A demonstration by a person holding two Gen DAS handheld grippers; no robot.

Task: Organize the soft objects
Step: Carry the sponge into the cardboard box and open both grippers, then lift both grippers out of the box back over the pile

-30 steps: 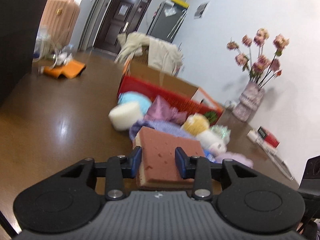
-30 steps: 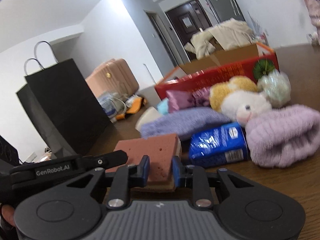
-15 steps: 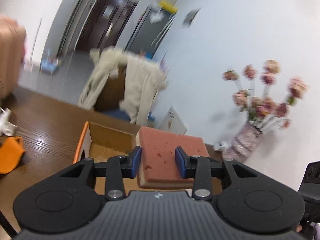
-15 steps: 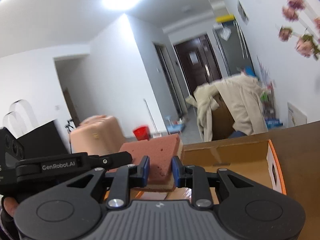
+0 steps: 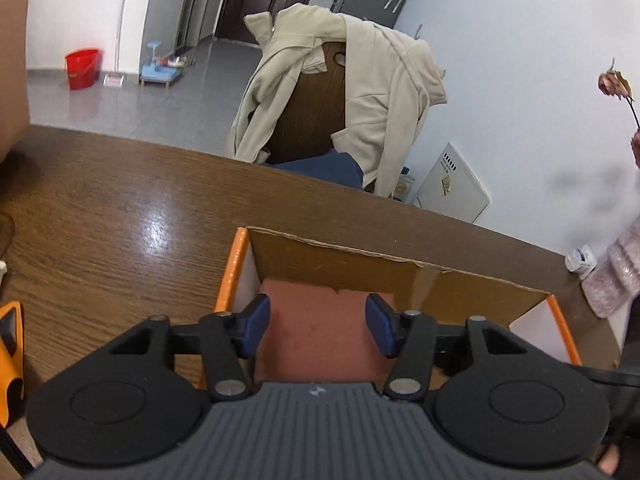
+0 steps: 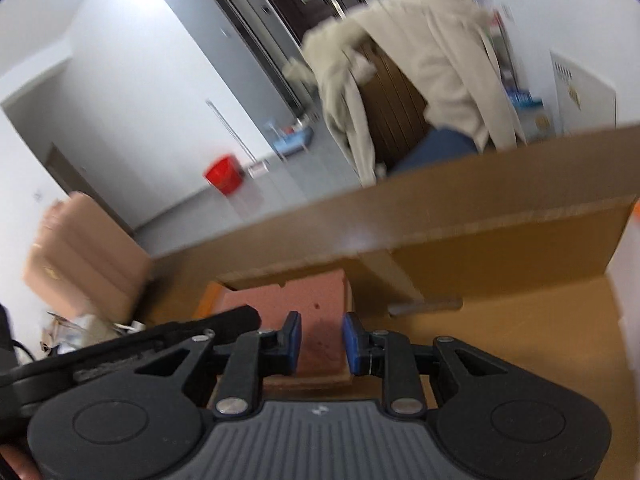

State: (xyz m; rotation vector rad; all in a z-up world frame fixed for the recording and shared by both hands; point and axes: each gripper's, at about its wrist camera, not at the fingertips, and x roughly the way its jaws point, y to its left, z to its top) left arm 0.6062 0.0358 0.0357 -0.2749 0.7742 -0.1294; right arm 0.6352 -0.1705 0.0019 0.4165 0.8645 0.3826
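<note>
Sponge (image 5: 320, 332), the reddish-brown block both grippers carried over from the pile of soft things, now sits low inside the cardboard box (image 5: 400, 276), where a second ago it was still over the counter (image 5: 120, 216) beside that pile. The left gripper (image 5: 318, 330) has just been opening: its blue pads, pinched on the block's sides half a second ago, now stand apart with a gap to the sponge on each side, so it no longer holds it, though the sponge is still between them. The right gripper (image 6: 320, 344) has not followed. Its pads are as close together as before and look clamped on the near edge of the sponge (image 6: 316, 332), with the left gripper's dark finger lying just beside it in that blurred view. So the release looks half done: one side freed, the other seemingly still gripped, and whether the sponge rests on the box floor cannot be told.

Outward from there, the box's orange-edged side flaps (image 5: 234, 268) stand up around the sponge, and its brown far wall rises behind it. Beyond the counter's far edge stands a chair (image 5: 312, 112) draped with a pale jacket (image 5: 384, 92); a red bucket (image 5: 82, 68) is on the grey floor well beyond. The pile has swung out of both views, so I judge one soft thing nearly stowed and the rest still to fetch.
</note>
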